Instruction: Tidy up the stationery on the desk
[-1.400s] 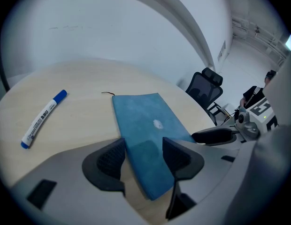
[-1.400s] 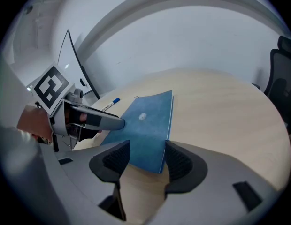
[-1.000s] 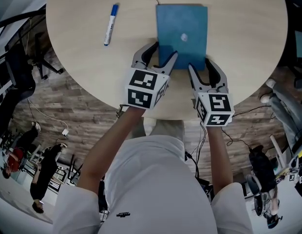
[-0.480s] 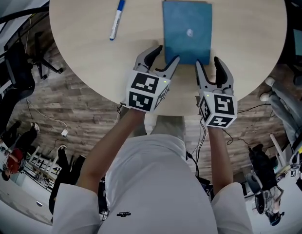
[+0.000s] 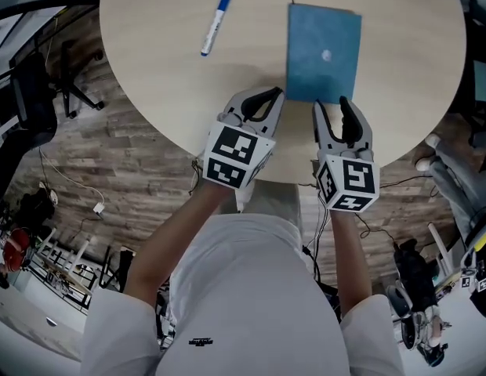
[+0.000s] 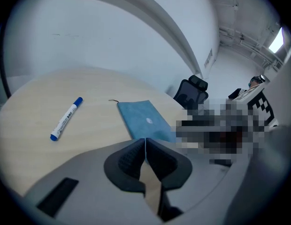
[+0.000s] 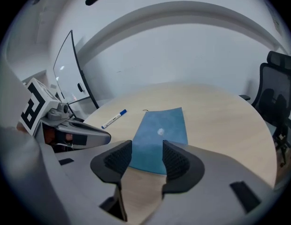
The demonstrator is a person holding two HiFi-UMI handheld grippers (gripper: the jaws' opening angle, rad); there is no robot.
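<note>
Over the desk (image 5: pixel 149 69) edge, left gripper (image 6: pixel 145 142) just closed empty (its own view confirms), right gripper (image 7: pixel 145 146) open, empty.

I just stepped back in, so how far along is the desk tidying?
Done: nothing obvious; the blue notebook and the marker lie apart on the table. In hand: nothing; the left tool has just closed with nothing between its jaws, the right tool is open and empty, both short of the notebook. Left: likely gathering the marker and notebook together.
</note>
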